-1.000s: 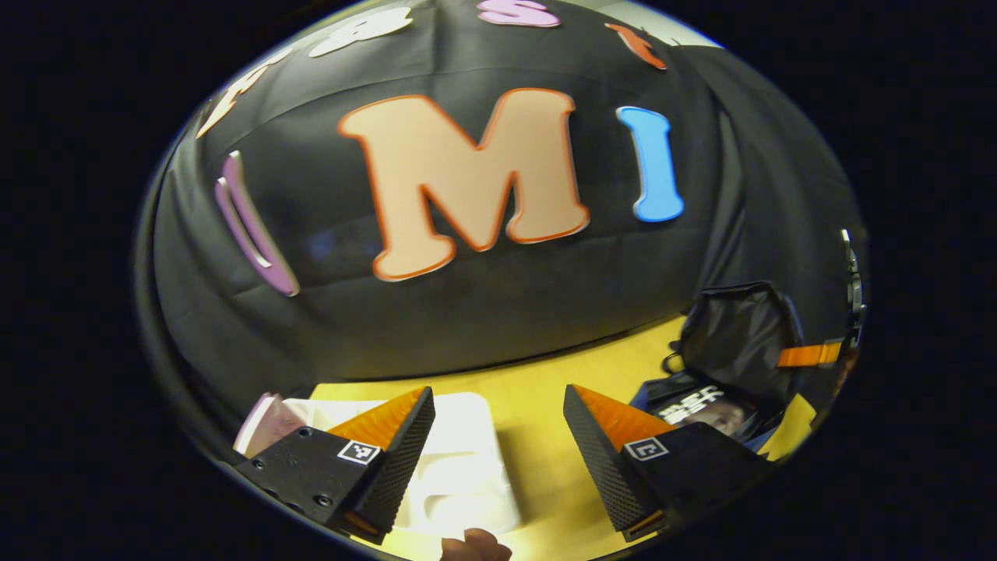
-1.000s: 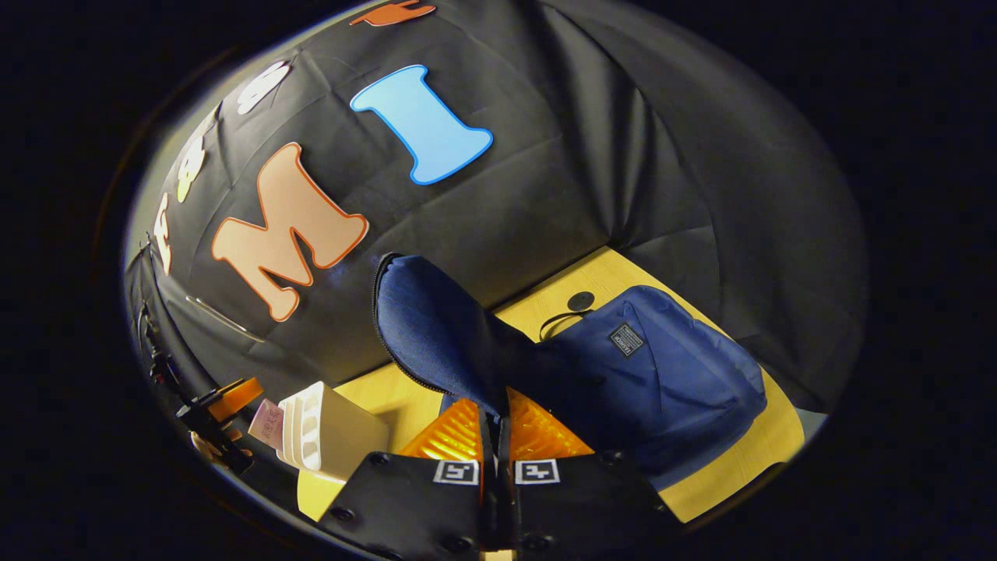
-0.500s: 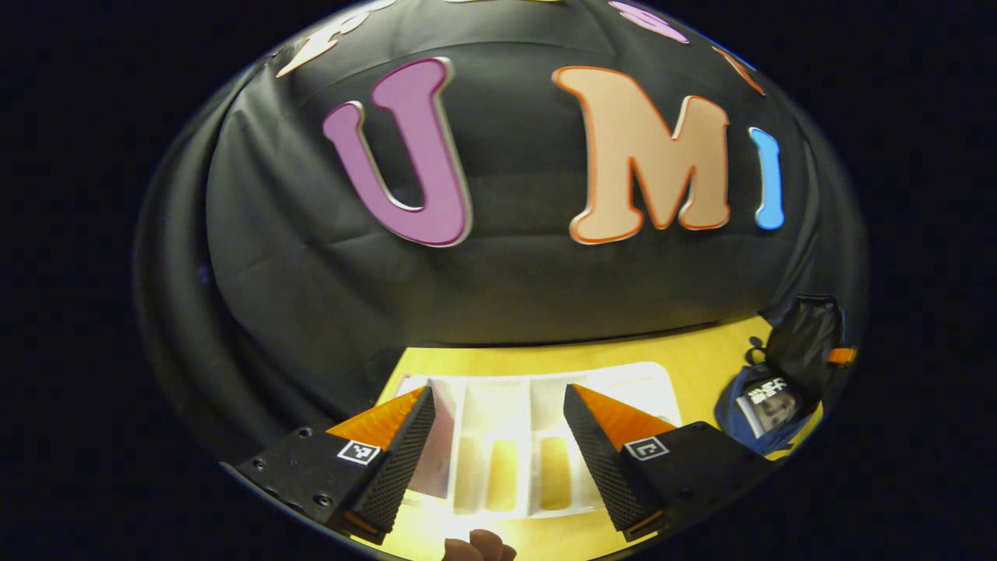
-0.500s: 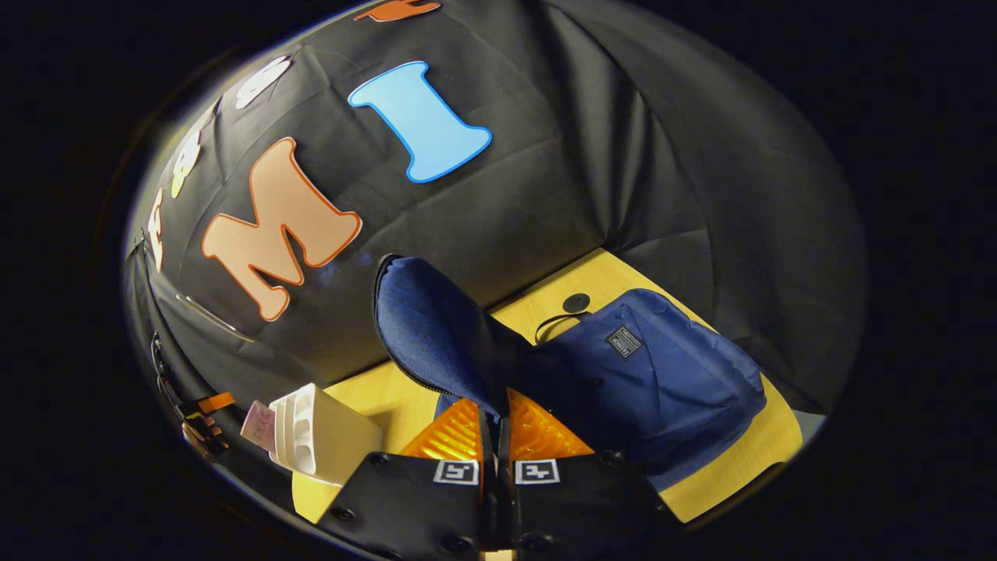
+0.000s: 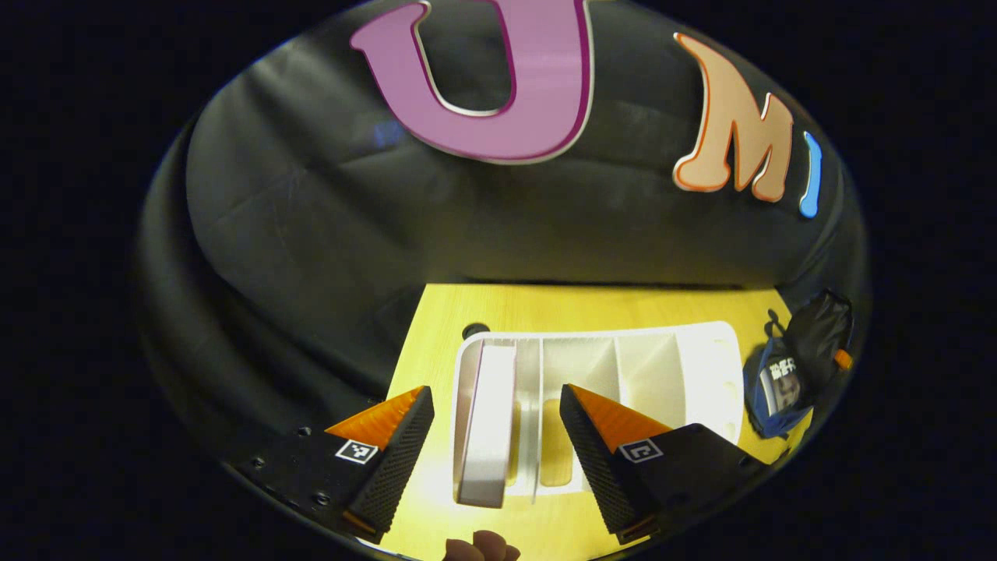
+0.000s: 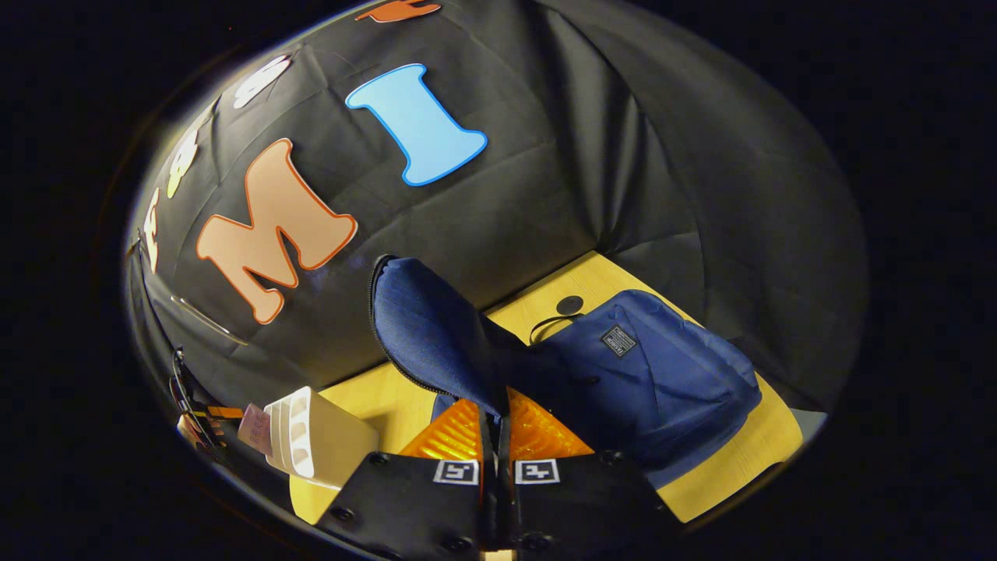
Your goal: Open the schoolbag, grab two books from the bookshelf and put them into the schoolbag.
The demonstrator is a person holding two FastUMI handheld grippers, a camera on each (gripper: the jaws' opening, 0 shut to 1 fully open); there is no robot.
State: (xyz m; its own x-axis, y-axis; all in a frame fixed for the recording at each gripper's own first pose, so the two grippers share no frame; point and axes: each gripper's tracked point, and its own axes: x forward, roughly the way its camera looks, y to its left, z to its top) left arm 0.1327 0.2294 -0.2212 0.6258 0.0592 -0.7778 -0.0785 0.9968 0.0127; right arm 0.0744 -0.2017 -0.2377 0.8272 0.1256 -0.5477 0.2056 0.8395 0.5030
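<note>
Below the left gripper, whose jaws stand wide open with nothing between them, the white bookshelf lies on the yellow wooden table. The rack is moulded plastic with rounded corners and thin dividers forming several slots. One book, pale with a pinkish cover edge, stands in the leftmost slot, directly between the two open fingers; the slots to its right are free. Bare tabletop runs behind the rack up to the black cloth wall, and a small dark round hole sits in the table just behind the rack's left corner. A fingertip of the holding hand shows at the bottom edge.

At the far right of the left gripper view, the schoolbag lies open near the table edge, well apart from the rack, with a second book bearing a printed cover inside it; its writing is too small to read.

In the right gripper view, the right gripper is clamped on the schoolbag's flap, a navy woven fabric panel edged by a zipper, held lifted above the bag body. A small dark sewn label on the bag front is illegible. The bookshelf sits to the left, with open yellow table between it and the bag.
</note>
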